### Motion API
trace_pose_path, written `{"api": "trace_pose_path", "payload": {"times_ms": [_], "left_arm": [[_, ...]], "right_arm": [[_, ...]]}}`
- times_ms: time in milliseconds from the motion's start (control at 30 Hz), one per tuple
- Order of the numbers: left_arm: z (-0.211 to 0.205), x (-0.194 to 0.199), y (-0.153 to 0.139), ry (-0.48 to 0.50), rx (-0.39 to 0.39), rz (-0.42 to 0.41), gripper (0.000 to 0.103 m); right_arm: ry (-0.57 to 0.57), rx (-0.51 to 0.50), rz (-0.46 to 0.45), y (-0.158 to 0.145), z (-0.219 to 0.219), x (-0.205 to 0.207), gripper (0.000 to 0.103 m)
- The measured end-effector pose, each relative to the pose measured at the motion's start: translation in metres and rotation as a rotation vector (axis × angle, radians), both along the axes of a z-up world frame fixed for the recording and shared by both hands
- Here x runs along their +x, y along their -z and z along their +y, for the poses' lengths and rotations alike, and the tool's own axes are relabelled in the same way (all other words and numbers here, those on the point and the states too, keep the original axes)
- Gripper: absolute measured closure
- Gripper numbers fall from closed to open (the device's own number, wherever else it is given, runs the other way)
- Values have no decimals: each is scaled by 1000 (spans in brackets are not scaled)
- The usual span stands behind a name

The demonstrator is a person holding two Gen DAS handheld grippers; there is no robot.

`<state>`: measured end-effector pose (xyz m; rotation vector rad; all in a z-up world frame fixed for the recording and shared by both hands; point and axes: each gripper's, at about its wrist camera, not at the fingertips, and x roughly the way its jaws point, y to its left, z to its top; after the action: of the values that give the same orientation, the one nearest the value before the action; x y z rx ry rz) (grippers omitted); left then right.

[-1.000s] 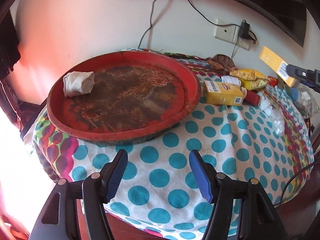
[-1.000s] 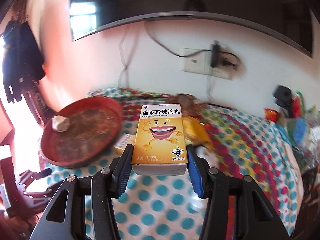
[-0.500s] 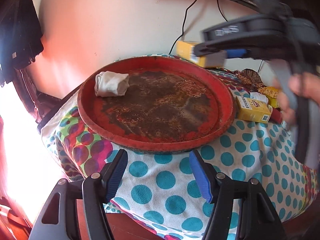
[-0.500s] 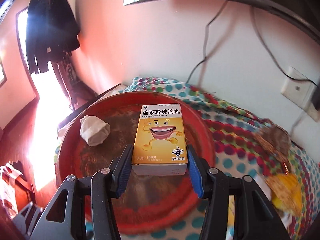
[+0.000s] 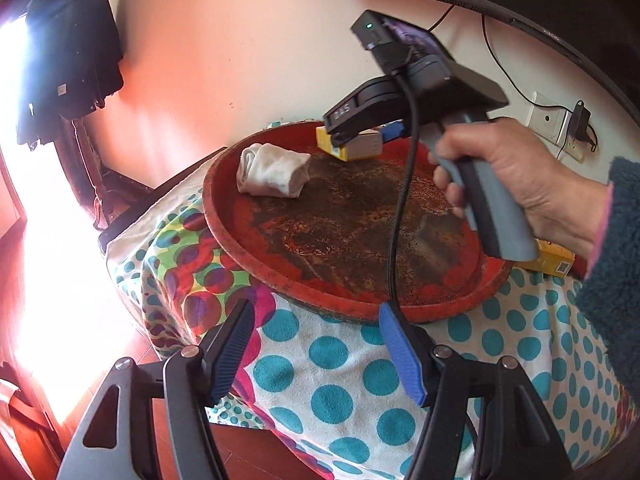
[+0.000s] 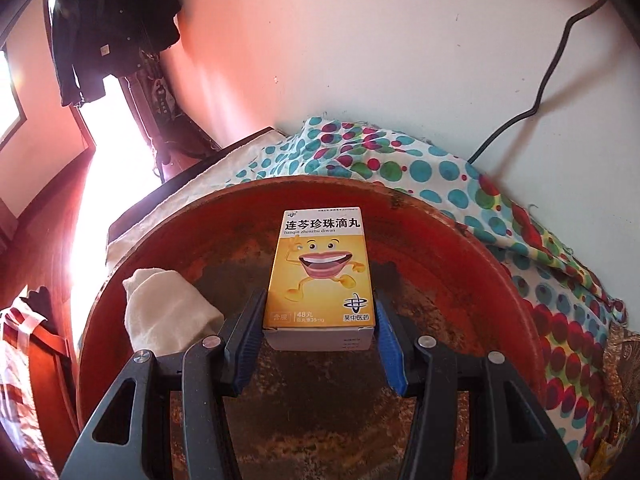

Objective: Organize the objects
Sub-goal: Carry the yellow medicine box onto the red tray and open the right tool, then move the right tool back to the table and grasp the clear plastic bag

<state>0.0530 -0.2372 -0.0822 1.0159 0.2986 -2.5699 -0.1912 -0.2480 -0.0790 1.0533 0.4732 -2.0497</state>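
My right gripper [image 6: 320, 342] is shut on a yellow medicine box [image 6: 321, 268] with a smiling mouth cartoon, its blue pads pressing both long sides. The box hangs over the far part of a round red tray [image 6: 472, 248]. A folded white cloth [image 6: 168, 312] lies in the tray on the left. In the left wrist view the same right gripper [image 5: 360, 136], gripped by a person's hand [image 5: 508, 172], holds the yellow box [image 5: 348, 148] at the tray's [image 5: 248, 240] far rim, beside the cloth [image 5: 274, 170]. My left gripper [image 5: 320, 350] stands open and empty above the dotted tablecloth [image 5: 332, 396].
A second yellow box [image 5: 554, 260] lies on the cloth behind the hand, right of the tray. A black cable [image 6: 532, 108] runs down the wall, with a socket and plug [image 5: 576, 124] farther right. Dark clothes [image 6: 108, 24] hang at the left. The table's near edge drops off by my left gripper.
The right gripper swept left with the yellow box from over the dotted cloth to above the tray's far side, lower now. The left gripper's view shifted so the tray sits more central.
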Motion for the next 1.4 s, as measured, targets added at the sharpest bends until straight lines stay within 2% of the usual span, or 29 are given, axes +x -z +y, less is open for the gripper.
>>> {"api": "trace_pose_path", "payload": {"times_ms": [300,500,633,767,800,967,1100,1233,1400], "left_arm": [[1,0,-1,3,-10,6,36],[8,1,-2,22,-28,9,36],[22,3,-7,86,-45,39,36],[35,3,-7,145,-22,39,36],[38,2,-7,155,-21,37,36],[54,2,-4,214,12,21,36],[72,3,-7,233,-54,31,36],[92,7,-8,261,-132,61,35],[119,10,1,278,-175,23,35]], "right_arm": [[1,16,-11,10,-7,-8,53],[39,-10,40,-11,34,12,44],[111,-83,62,-35,100,36,44],[208,-114,109,-47,195,69,36],[237,-120,119,-48,224,75,33],[381,-119,151,-42,353,97,32],[489,-76,110,-22,433,100,32],[503,-70,99,-2,461,115,32],[454,-88,132,8,449,127,33]]}}
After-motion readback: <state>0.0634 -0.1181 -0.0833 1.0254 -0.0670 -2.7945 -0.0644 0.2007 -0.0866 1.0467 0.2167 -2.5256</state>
